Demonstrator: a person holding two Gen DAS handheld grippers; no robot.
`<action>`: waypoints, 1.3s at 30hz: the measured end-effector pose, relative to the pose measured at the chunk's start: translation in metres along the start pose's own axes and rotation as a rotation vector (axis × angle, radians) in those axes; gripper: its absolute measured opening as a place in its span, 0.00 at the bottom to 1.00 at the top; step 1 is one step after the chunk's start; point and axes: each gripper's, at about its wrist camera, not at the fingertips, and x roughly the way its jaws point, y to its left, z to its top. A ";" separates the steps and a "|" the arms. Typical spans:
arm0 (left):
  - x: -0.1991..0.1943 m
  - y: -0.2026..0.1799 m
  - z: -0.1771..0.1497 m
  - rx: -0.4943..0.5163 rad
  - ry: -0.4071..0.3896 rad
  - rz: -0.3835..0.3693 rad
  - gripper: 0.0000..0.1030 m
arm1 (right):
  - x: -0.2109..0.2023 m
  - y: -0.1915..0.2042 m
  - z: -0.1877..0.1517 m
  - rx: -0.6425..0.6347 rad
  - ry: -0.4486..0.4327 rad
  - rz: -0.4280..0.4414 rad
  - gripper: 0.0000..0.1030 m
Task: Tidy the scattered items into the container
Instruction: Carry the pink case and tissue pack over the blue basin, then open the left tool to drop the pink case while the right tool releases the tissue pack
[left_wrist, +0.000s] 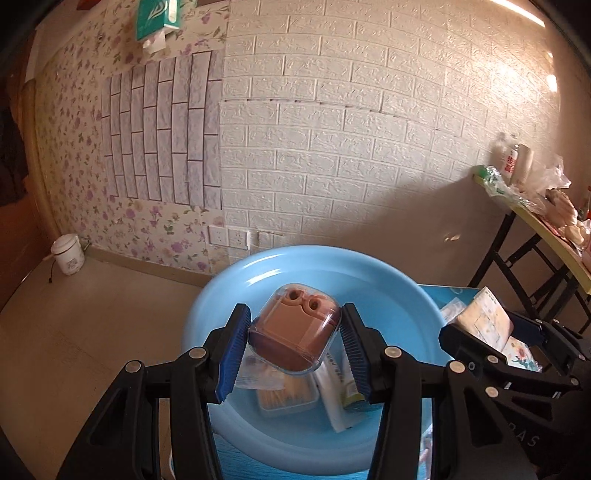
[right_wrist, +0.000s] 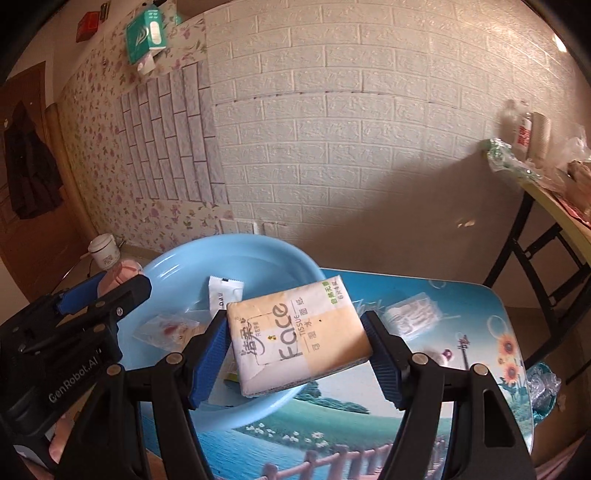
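Observation:
My left gripper (left_wrist: 293, 345) is shut on a clear plastic case with a pink-brown insert (left_wrist: 293, 334), held in the air over the light blue basin (left_wrist: 221, 302). Several items lie in the basin under it: a clear box of cotton swabs (left_wrist: 286, 400) and a white packet (left_wrist: 334, 395). My right gripper (right_wrist: 295, 349) is shut on a beige "Face" tissue pack (right_wrist: 295, 334), held above the basin's (right_wrist: 177, 266) right rim. A white sachet (right_wrist: 225, 295) and a clear bag with red bits (right_wrist: 166, 330) lie inside the basin. The right gripper (left_wrist: 491, 332) shows at the right of the left wrist view.
The basin stands on a small table with a landscape print (right_wrist: 369, 424). A clear packet of cotton pads (right_wrist: 412, 315) lies on the table to the right. A folding table (right_wrist: 561, 206) crowded with bottles and bags stands far right. A white pot (left_wrist: 68, 254) sits by the wall.

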 end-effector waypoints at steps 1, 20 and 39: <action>0.004 0.003 -0.001 -0.002 0.007 0.004 0.46 | 0.004 0.003 -0.001 -0.004 0.006 0.004 0.70; 0.034 0.018 -0.008 -0.017 0.055 0.006 0.59 | 0.043 0.014 -0.010 -0.033 0.079 0.015 0.70; 0.035 0.034 -0.014 -0.037 0.071 0.022 0.60 | 0.044 0.021 -0.014 -0.044 0.085 0.039 0.70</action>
